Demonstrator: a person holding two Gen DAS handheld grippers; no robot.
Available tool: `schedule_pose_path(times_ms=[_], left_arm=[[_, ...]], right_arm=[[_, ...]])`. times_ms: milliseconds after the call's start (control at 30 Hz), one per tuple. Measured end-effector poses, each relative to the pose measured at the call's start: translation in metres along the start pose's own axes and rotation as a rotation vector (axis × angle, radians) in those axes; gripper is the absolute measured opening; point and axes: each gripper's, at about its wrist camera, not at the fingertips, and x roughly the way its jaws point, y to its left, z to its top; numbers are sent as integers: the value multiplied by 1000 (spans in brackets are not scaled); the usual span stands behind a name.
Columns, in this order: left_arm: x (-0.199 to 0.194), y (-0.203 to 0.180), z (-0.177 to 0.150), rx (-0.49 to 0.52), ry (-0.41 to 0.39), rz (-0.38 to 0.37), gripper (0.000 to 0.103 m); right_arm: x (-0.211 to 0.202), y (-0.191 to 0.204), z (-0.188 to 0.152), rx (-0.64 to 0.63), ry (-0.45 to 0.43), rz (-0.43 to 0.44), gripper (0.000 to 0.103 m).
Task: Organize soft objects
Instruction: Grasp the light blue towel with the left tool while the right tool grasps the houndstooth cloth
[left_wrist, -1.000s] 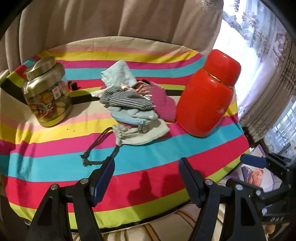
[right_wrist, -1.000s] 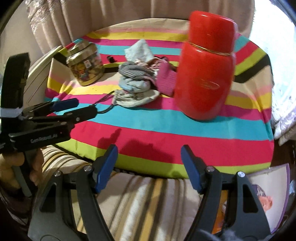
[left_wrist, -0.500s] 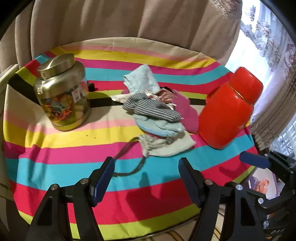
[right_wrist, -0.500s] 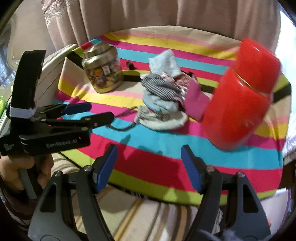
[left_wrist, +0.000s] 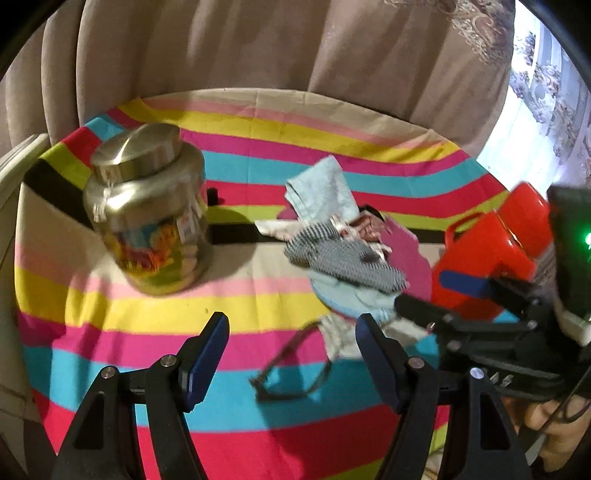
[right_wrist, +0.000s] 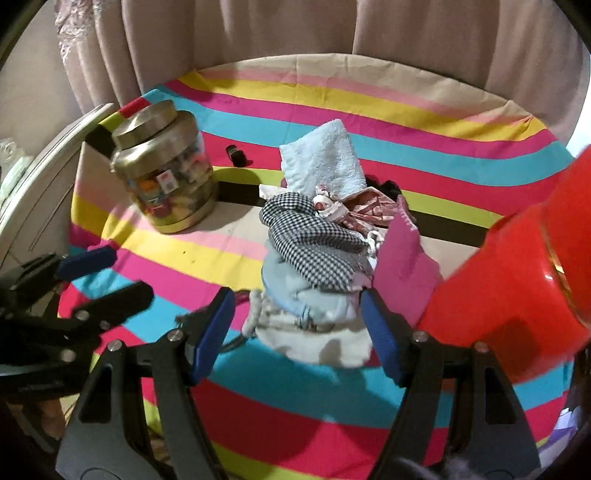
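A heap of soft cloths lies in the middle of the round striped table (left_wrist: 110, 332). On top is a pale blue towel (left_wrist: 321, 188) (right_wrist: 321, 158). Below it are a black-and-white checked cloth (left_wrist: 347, 254) (right_wrist: 314, 240) and a pink cloth (left_wrist: 406, 251) (right_wrist: 402, 266). A cream drawstring pouch (left_wrist: 340, 332) (right_wrist: 317, 339) lies at the near side, its dark cord (left_wrist: 291, 373) trailing out. My right gripper (right_wrist: 297, 306) (left_wrist: 424, 291) is open just before the heap, the pouch showing between its fingers with no pad on it. My left gripper (left_wrist: 291, 332) (right_wrist: 118, 273) is open over bare cloth, left of the heap.
A gold-lidded jar (left_wrist: 147, 229) (right_wrist: 166, 177) of colourful bits stands left of the heap. A big red flask (left_wrist: 487, 258) (right_wrist: 517, 288) stands close on its right. A small dark object (right_wrist: 236, 155) lies behind. Curtains hang at the back, and white furniture (right_wrist: 44, 177) is at the left.
Both grippers have travelled left and forward over the table. The heap now sits between the right gripper's fingers in its view. The jaws have kept the same width, and nothing has been gripped.
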Motion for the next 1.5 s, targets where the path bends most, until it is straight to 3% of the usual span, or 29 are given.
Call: schedule_pose_path(times_ms=[167,500,567,633,733,900,1000,1067,1100,1133,1167,1233,1500], left_arm=[[20,11,28,-36,-10,-13,71],[70,9,64,8,-14,-20,71],[85,8,71,16,-5,-40,71],[100,7,78,15,0,-58,72],[119,2,90,20,8,-98,72],[151,-17,113,81,26,-113,72],[173,-27,123,117,60,-83,72],[187,-32,128,143,88,-53,66],[192,-34,129,157,101,-43,47],[197,-35,130,168,118,-44,37],[199,-35,131,167,123,-44,35],[198,-33,130,173,121,-48,20],[142,-23,129,110,0,-74,16]], right_arm=[[31,3,10,-11,23,13,73],[89,1,28,6,45,17,73],[96,-5,28,32,45,26,67],[100,-12,28,61,45,40,48],[100,-19,28,83,30,49,35],[95,-29,26,114,8,58,25],[85,-32,25,126,-14,59,21],[79,-34,24,135,-28,63,19],[77,-35,24,138,-33,65,18],[75,-35,23,142,-38,65,17],[73,-36,23,145,-42,64,17],[69,-38,22,149,-47,61,15],[43,-31,17,130,-75,61,13]])
